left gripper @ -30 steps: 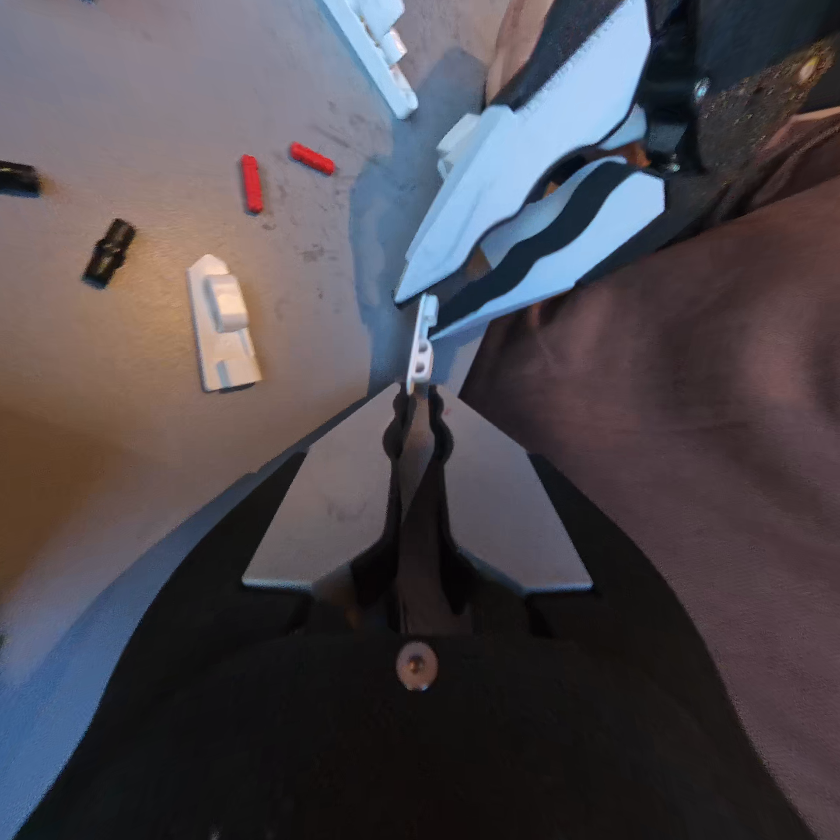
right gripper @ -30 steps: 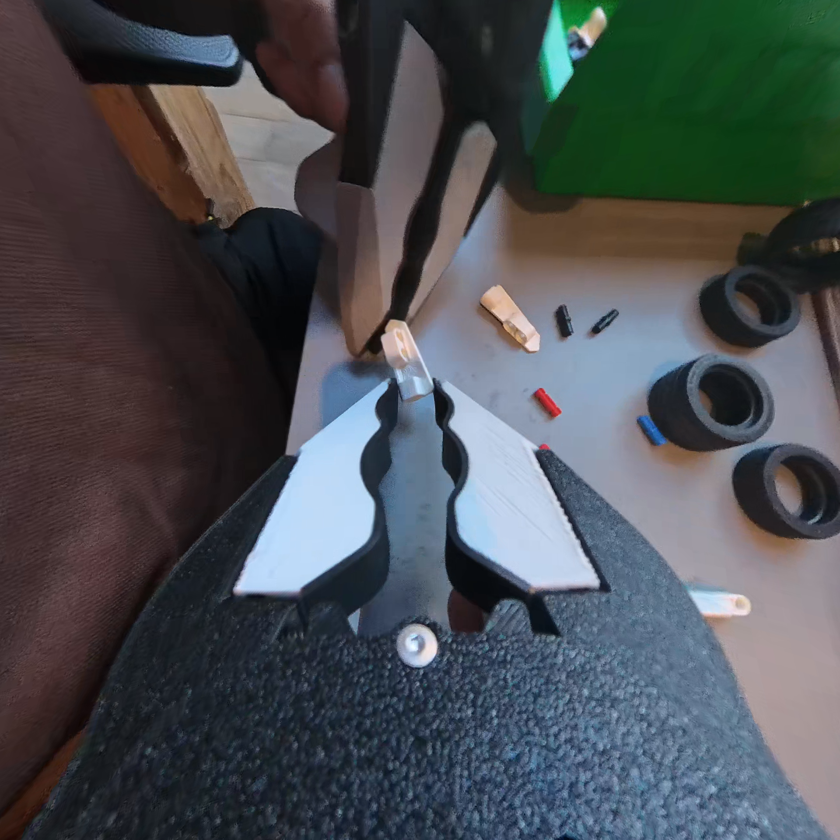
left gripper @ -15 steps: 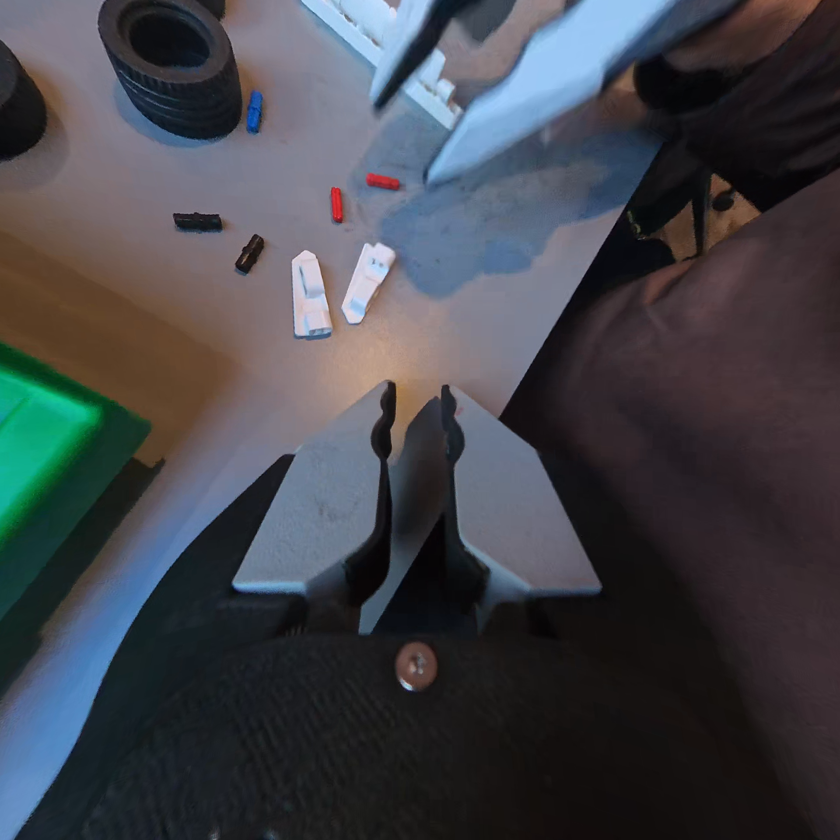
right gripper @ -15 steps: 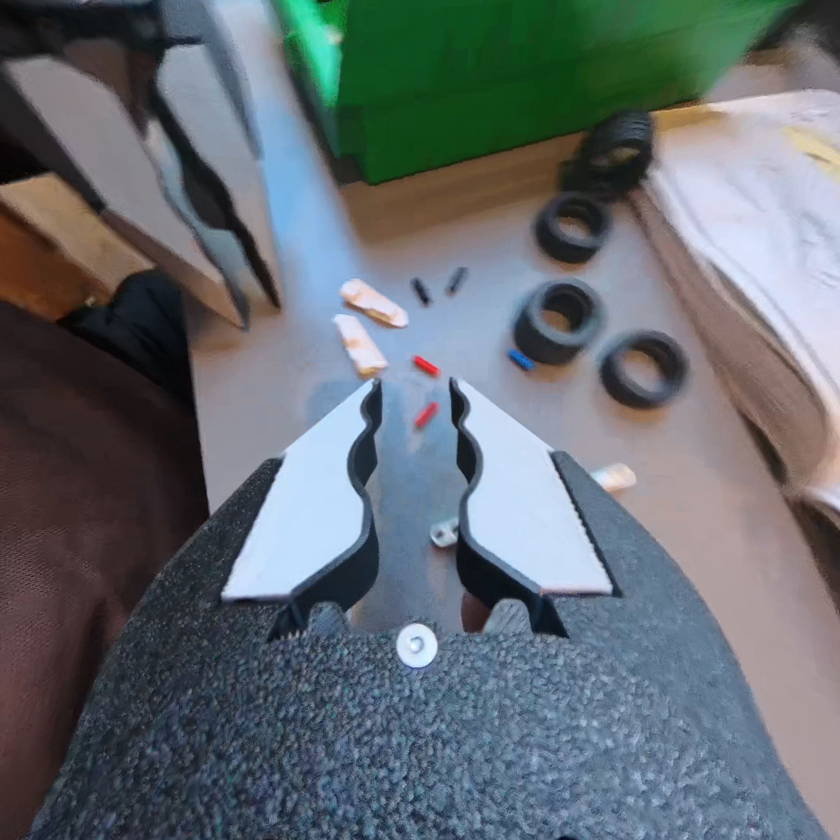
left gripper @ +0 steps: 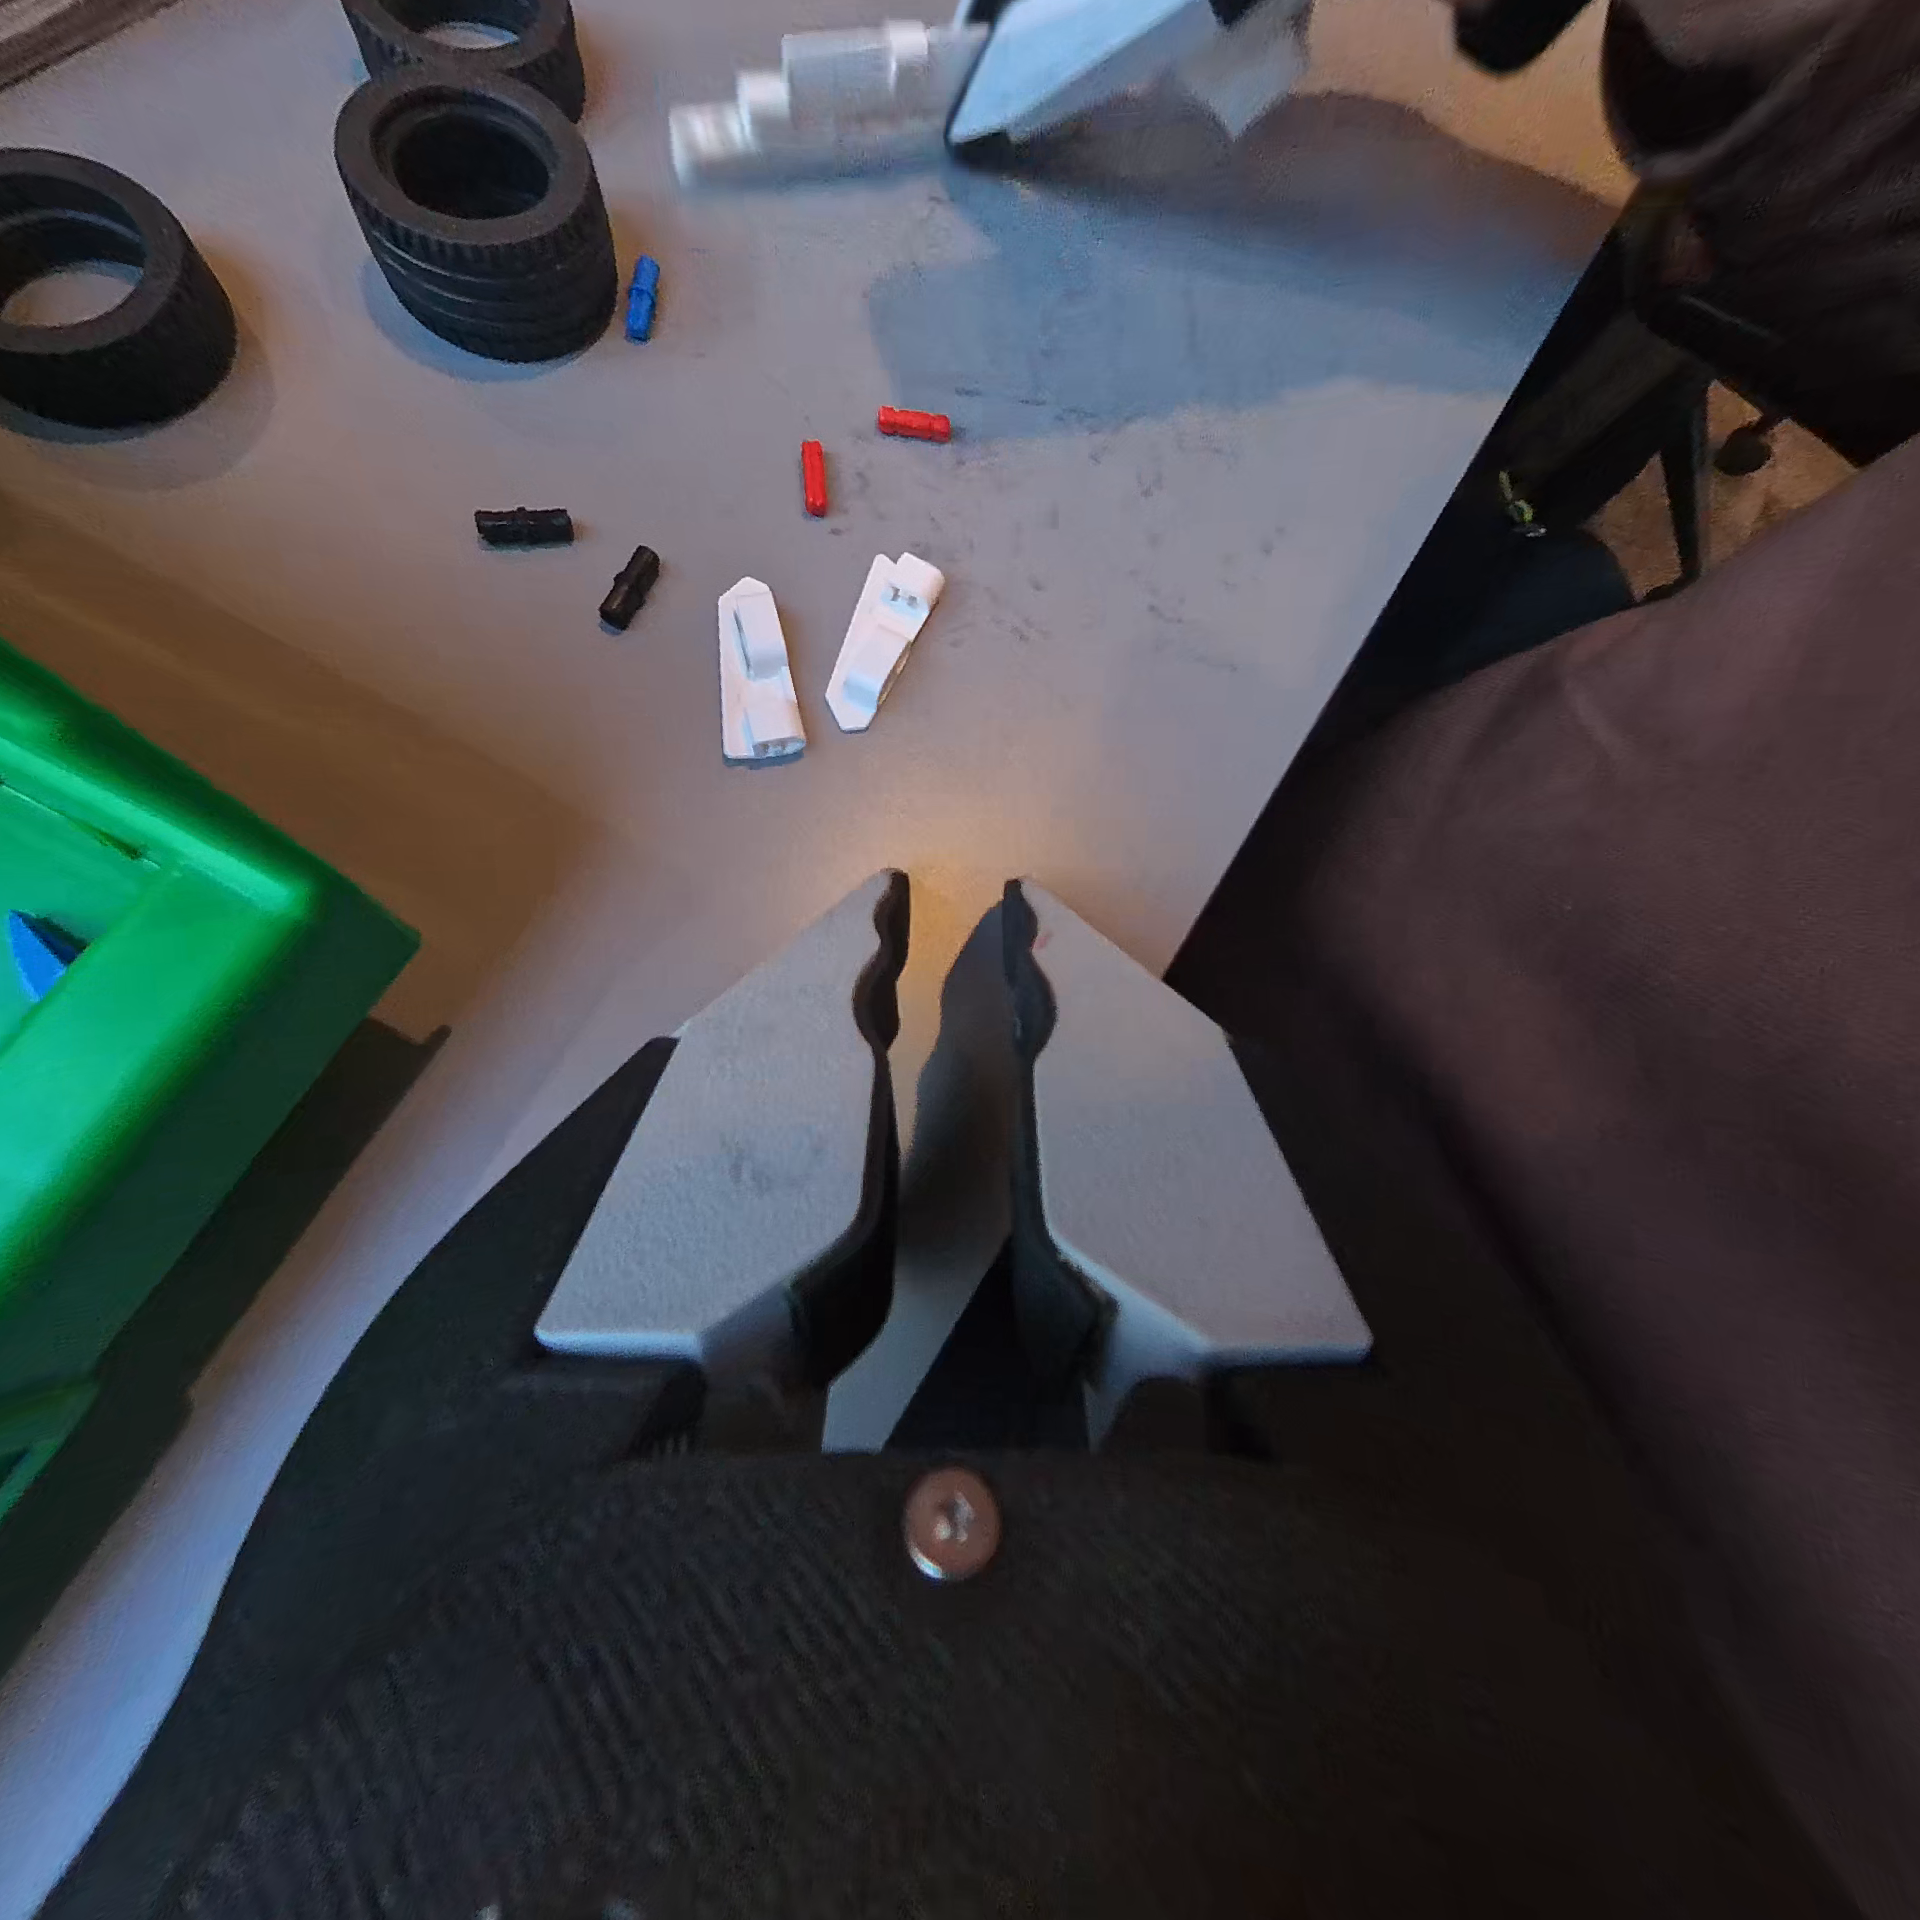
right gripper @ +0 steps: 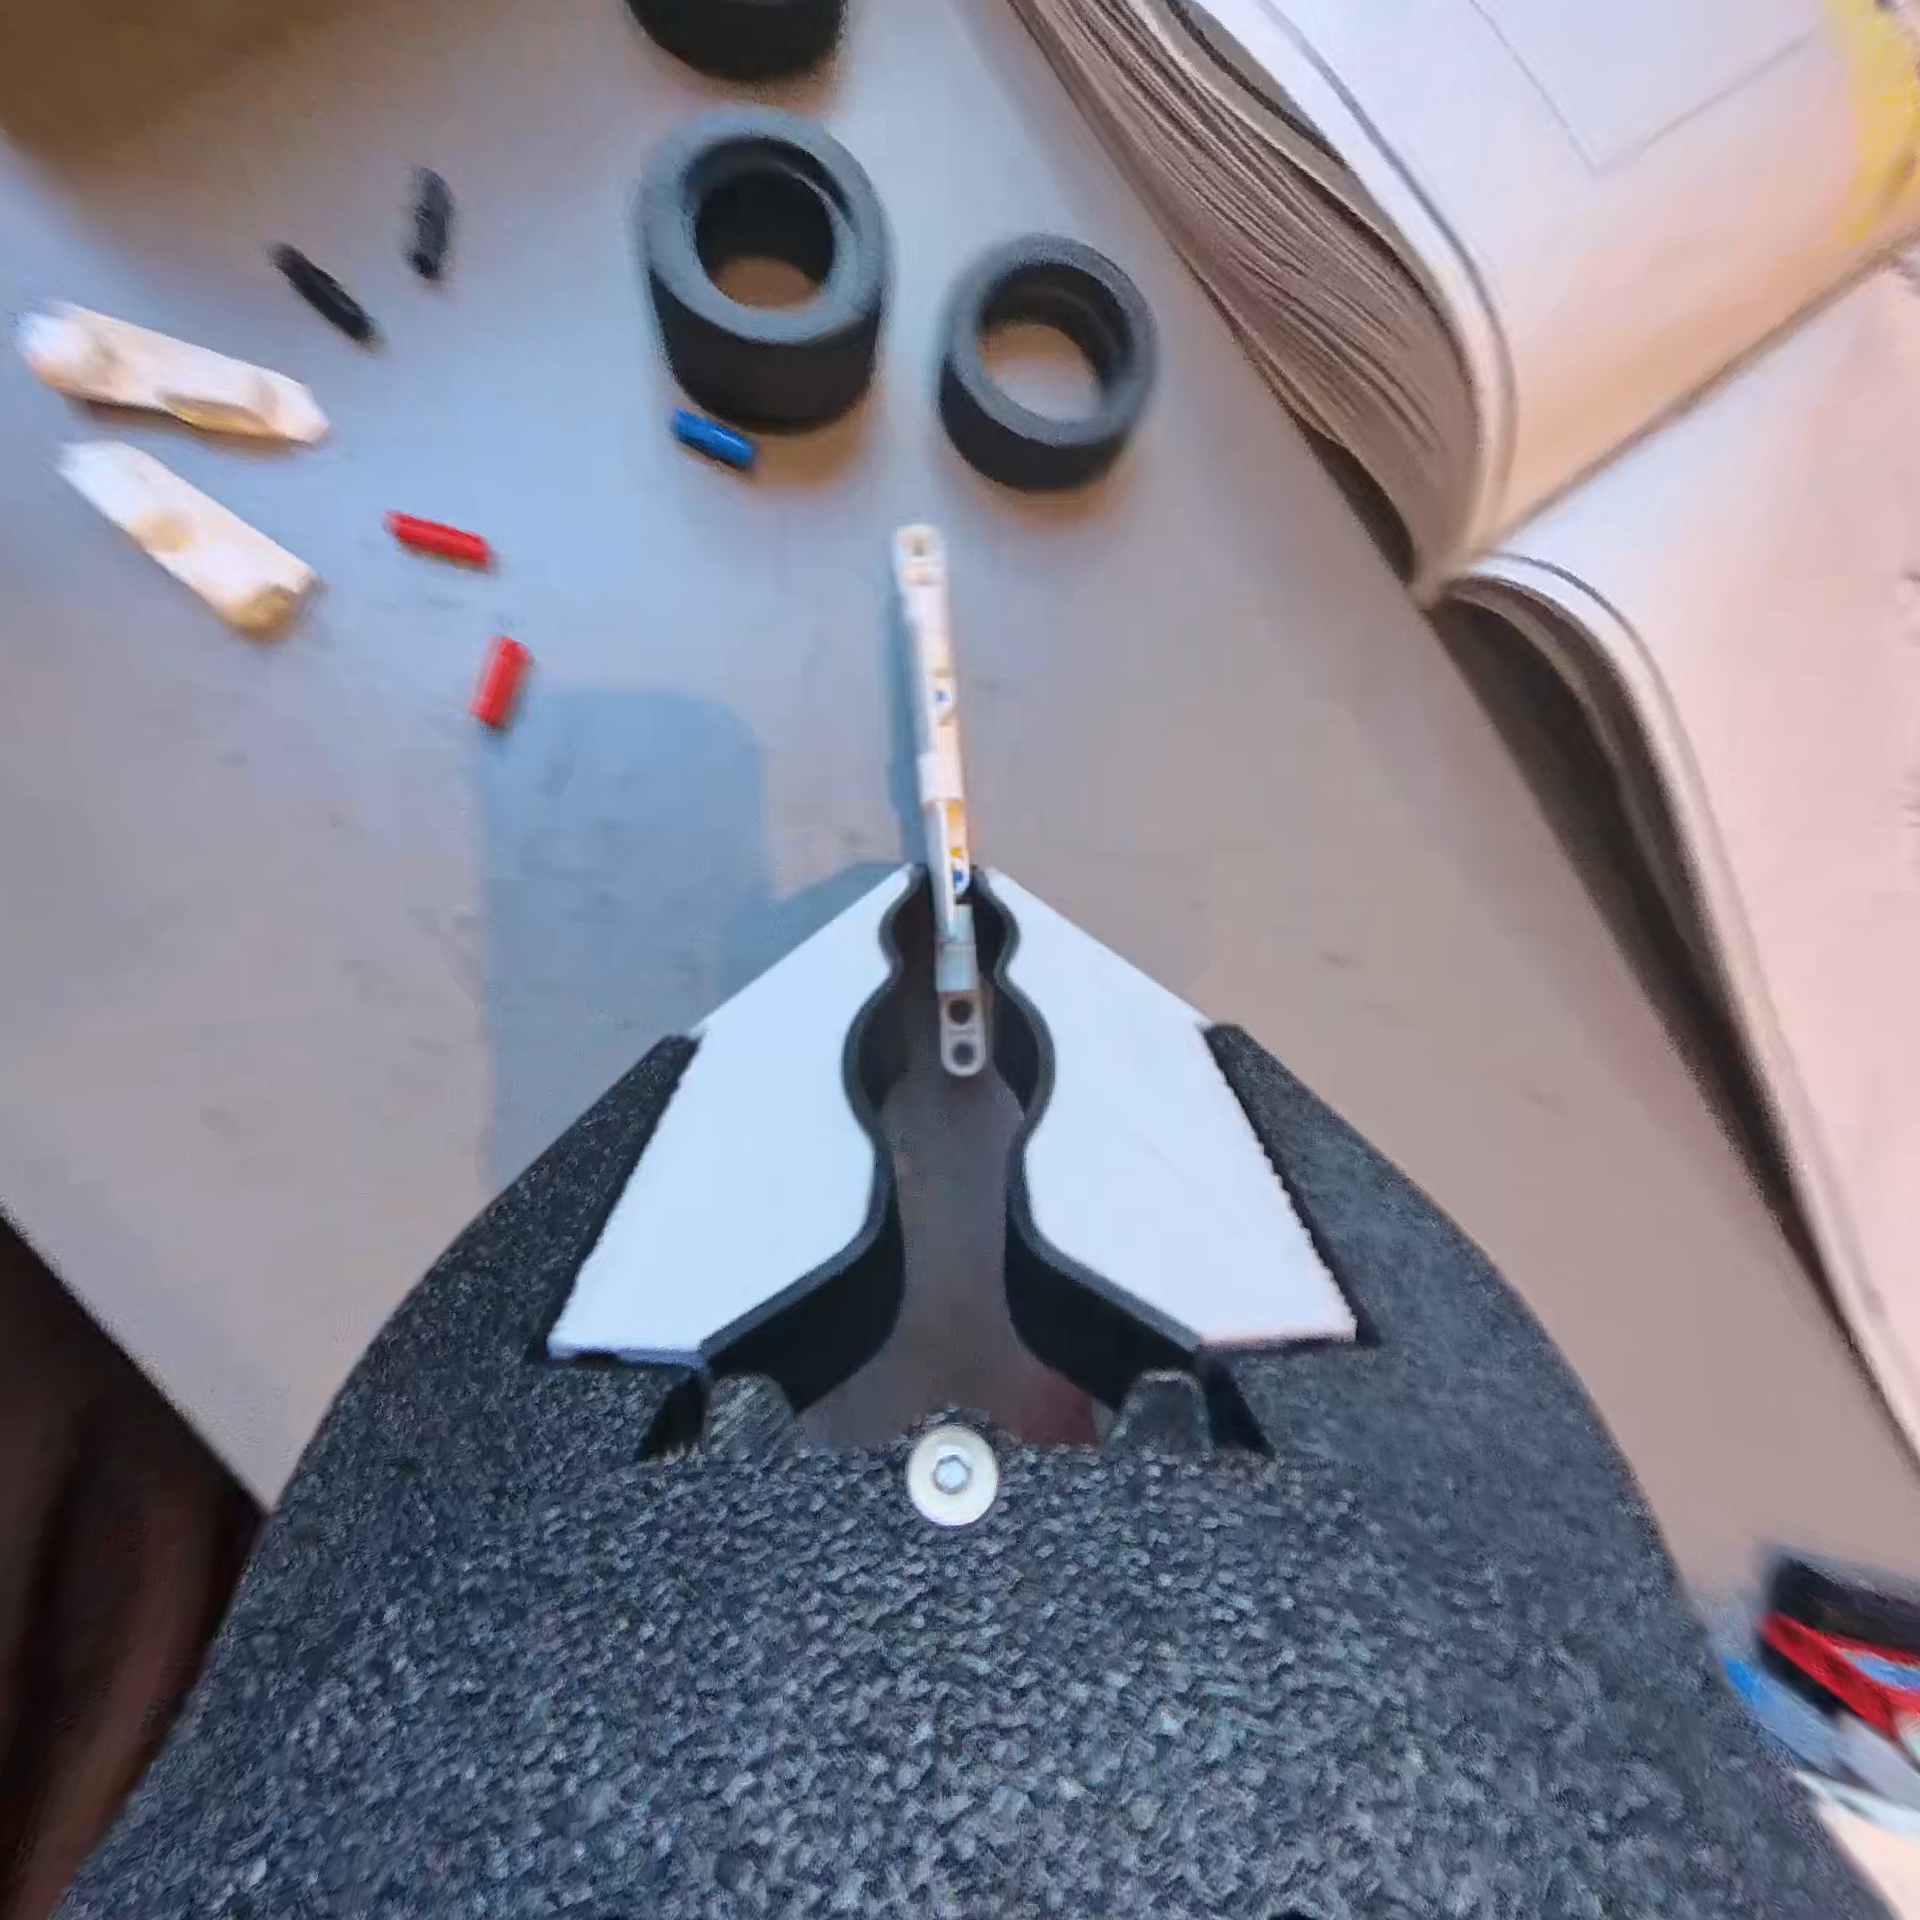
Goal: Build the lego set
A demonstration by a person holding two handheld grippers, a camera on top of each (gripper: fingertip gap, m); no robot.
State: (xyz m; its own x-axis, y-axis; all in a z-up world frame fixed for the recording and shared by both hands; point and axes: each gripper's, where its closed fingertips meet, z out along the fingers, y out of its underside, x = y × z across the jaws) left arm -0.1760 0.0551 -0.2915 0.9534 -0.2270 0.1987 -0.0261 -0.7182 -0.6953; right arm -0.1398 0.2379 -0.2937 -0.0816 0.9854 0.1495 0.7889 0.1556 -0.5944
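Note:
My left gripper (left gripper: 956,883) is slightly open and empty, just above the grey table's near edge. Two white panel pieces (left gripper: 762,670) (left gripper: 883,639) lie side by side in front of it. My right gripper (right gripper: 951,873) is shut on a long thin white beam assembly (right gripper: 935,686) that points forward along the fingers, low over the table. In the left wrist view the right gripper (left gripper: 1091,62) shows at the top, on the blurred white assembly (left gripper: 821,104). The panels also show in the right wrist view (right gripper: 171,374) (right gripper: 187,535).
Two red pins (left gripper: 814,478) (left gripper: 913,423), two black pins (left gripper: 523,525) (left gripper: 630,587) and a blue pin (left gripper: 642,298) lie loose. Black tyres (left gripper: 483,208) (left gripper: 99,296) stand behind them. A green bin (left gripper: 156,1039) is at the left, and an open instruction book (right gripper: 1455,260) at the right. The grippers' ends are close to 20 cm from one another.
My left gripper let go of the white piece it held and pulled back; a second white panel now lies on the table. My right gripper swung right and closed on the white beam assembly.

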